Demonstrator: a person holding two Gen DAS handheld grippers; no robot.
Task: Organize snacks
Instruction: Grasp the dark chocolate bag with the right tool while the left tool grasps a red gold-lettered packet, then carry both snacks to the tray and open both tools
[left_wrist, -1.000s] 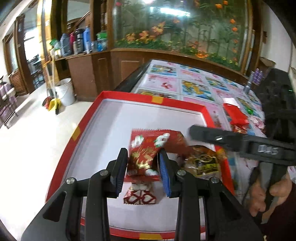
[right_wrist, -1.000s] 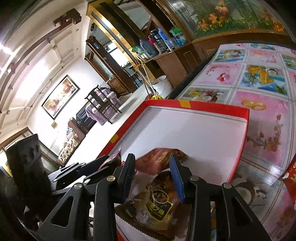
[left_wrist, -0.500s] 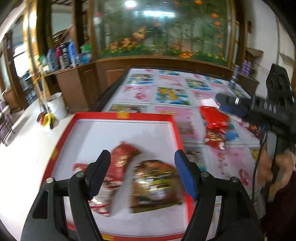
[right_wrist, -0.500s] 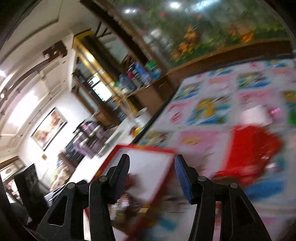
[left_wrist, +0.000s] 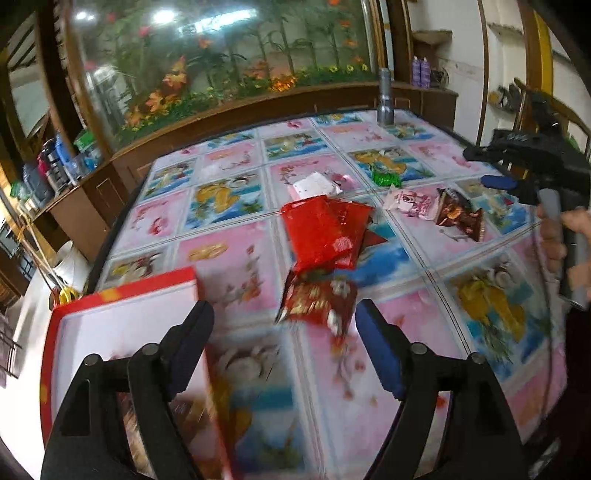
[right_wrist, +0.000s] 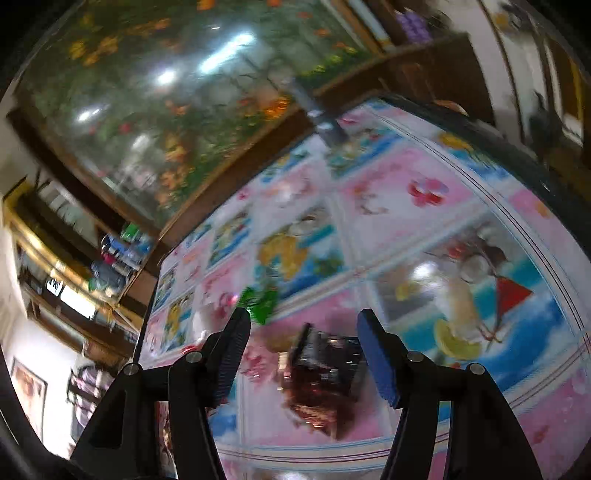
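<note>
Blur smears dark snack packet (right_wrist: 325, 373) between right gripper (right_wrist: 304, 354) fingers (right_wrist: 380, 358).

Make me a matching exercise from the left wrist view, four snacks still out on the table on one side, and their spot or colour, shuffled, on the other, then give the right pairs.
Things:
1. green wrapper
2. dark brown packet
3. big red packets
4. pink and white packet

Places or colours:
A. stacked at the middle of the table
B. farthest back, small and shiny
C. farthest right, near the right gripper
D. pale, just left of the brown one

Pairs: 1-B, 2-C, 3-A, 4-D
</note>
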